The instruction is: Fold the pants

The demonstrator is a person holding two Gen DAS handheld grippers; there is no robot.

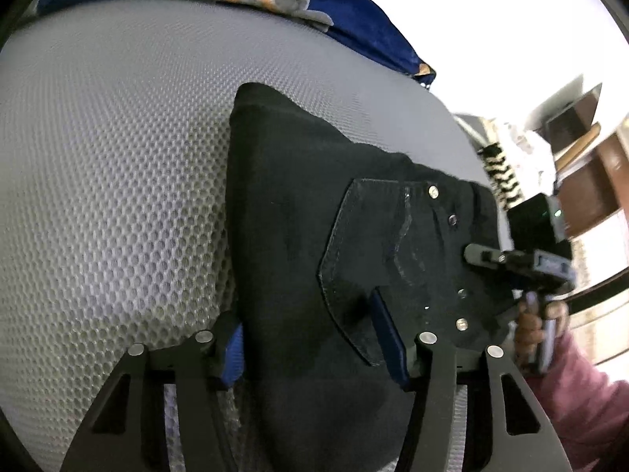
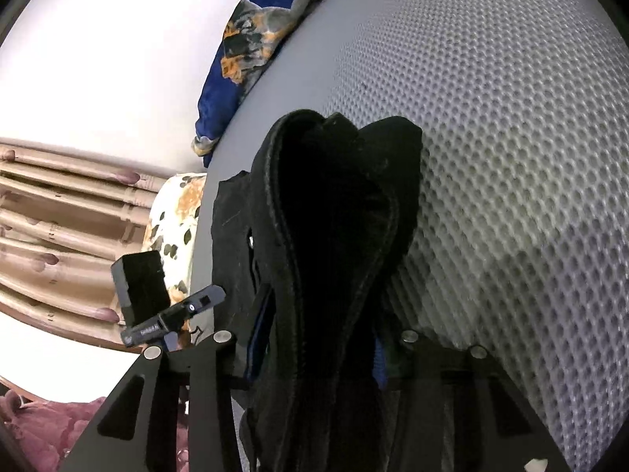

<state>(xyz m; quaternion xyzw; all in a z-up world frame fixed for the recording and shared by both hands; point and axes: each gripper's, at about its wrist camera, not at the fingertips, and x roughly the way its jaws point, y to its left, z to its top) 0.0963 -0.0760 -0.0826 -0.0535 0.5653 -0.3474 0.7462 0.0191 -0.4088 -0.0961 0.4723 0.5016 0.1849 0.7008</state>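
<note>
Black jeans [image 1: 314, 212] lie folded on a grey mesh mattress [image 1: 118, 157], back pocket with rivets facing up. My left gripper [image 1: 310, 334] is open, its blue-padded fingers [image 1: 387, 334] straddling the near edge of the jeans. The right gripper [image 1: 511, 263] shows at the far right edge of the jeans, held by a hand. In the right wrist view, my right gripper [image 2: 314, 338] has a thick bunch of the black jeans [image 2: 334, 216] between its fingers, the waistband edges standing up in front of the camera; its grip looks closed on the fabric.
A blue patterned blanket [image 1: 354, 11] lies at the mattress's far edge, also in the right wrist view [image 2: 243, 47]. A spotted cloth [image 2: 177, 216] and wooden furniture [image 2: 59, 216] lie beyond the mattress's side. The person's pink sleeve [image 1: 582, 393] is at the right.
</note>
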